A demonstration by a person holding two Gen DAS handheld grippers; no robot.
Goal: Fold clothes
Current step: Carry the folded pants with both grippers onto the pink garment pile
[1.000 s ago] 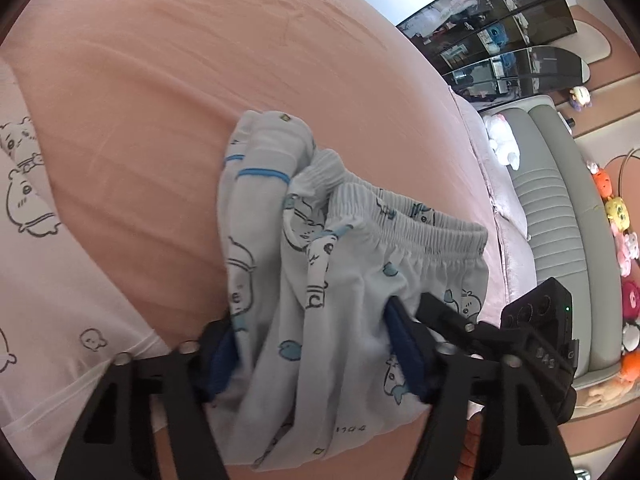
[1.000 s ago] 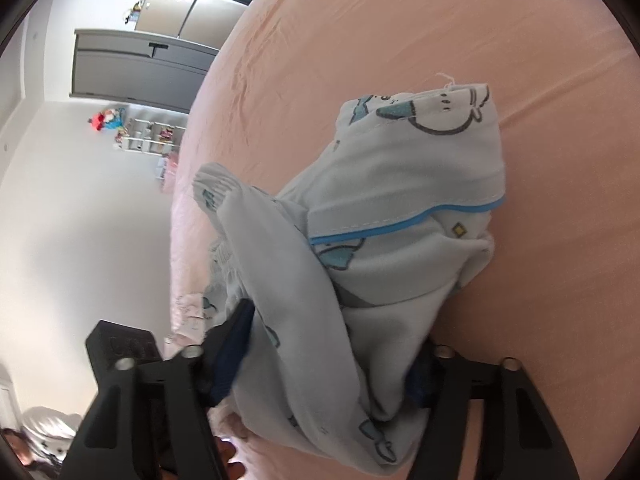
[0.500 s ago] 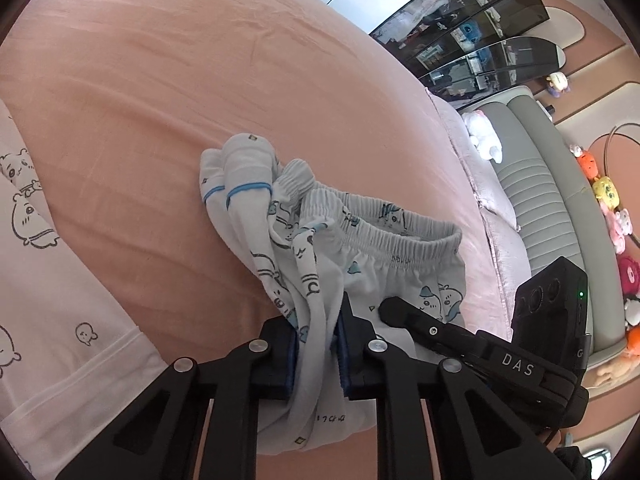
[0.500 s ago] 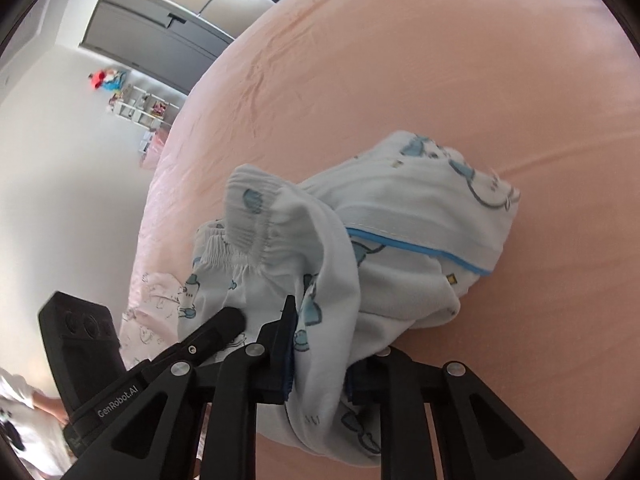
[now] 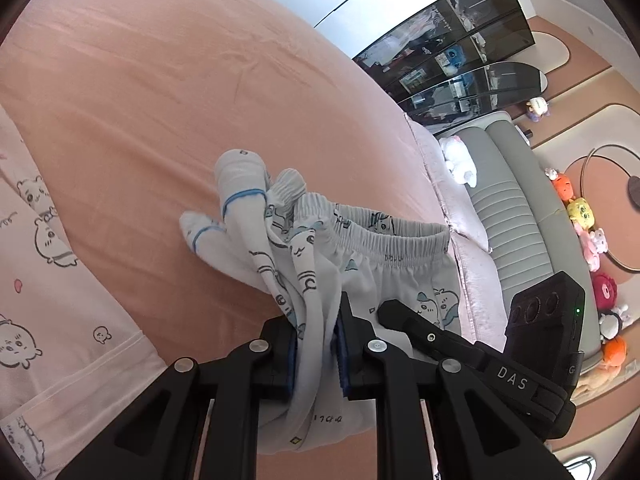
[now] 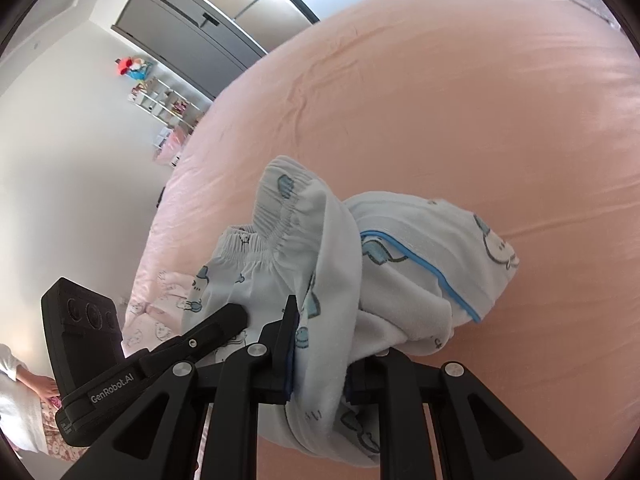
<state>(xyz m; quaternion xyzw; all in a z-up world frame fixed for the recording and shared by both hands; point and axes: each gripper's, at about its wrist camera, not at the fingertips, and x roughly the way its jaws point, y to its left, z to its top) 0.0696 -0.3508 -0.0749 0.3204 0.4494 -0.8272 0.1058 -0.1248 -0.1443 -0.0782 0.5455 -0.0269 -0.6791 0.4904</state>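
Observation:
Small white pyjama trousers [image 5: 360, 264] with blue cartoon prints and blue-trimmed cuffs hang bunched above the peach bedsheet [image 5: 168, 92]. My left gripper [image 5: 316, 340] is shut on a fold of them near the waistband. My right gripper [image 6: 320, 344] is shut on another fold of the same trousers [image 6: 404, 264]; their elastic waistband and one cuffed leg drape over it. The other gripper's body shows at the lower edge of each view.
A pink printed garment [image 5: 48, 292] lies on the bed at the left. A grey sofa [image 5: 516, 220] with soft toys and dark glass shelves [image 5: 452, 60] stand beyond the bed. Grey wardrobes [image 6: 208, 40] and a person's hand [image 6: 44, 388] show in the right wrist view.
Both grippers closed from open onto the trousers and lifted them. The fabric now hangs bunched, farther above the sheet.

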